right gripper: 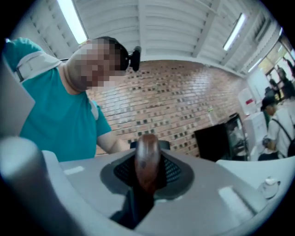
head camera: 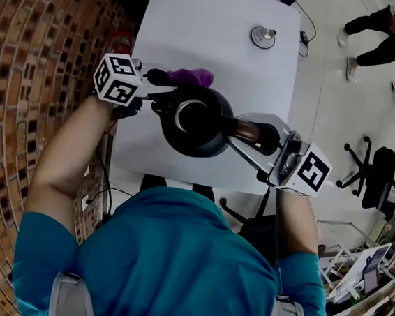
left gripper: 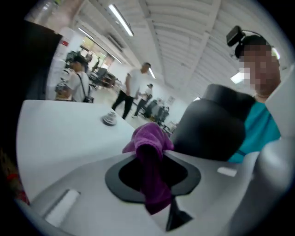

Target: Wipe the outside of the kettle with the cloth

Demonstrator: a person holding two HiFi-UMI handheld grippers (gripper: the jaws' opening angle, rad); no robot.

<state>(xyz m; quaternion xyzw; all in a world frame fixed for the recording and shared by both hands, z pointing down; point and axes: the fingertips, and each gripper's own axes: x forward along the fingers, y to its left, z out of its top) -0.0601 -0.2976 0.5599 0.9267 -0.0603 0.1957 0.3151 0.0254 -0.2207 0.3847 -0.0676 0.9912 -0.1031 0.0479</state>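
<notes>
A black kettle (head camera: 196, 121) without its lid is held above the near half of the white table (head camera: 216, 43). My right gripper (head camera: 273, 142) is shut on its brown wooden handle (right gripper: 147, 159), which sticks out to the right. My left gripper (head camera: 158, 79) is shut on a purple cloth (head camera: 190, 76) at the kettle's far left side; the cloth (left gripper: 152, 159) hangs from the jaws right beside the dark kettle body (left gripper: 209, 126). Whether cloth and kettle touch I cannot tell.
The kettle's lid (head camera: 263, 36) lies at the far right of the table. A brick wall (head camera: 32, 66) runs along the left. People (head camera: 379, 36) walk at the top right, and an office chair (head camera: 378, 173) stands to the right.
</notes>
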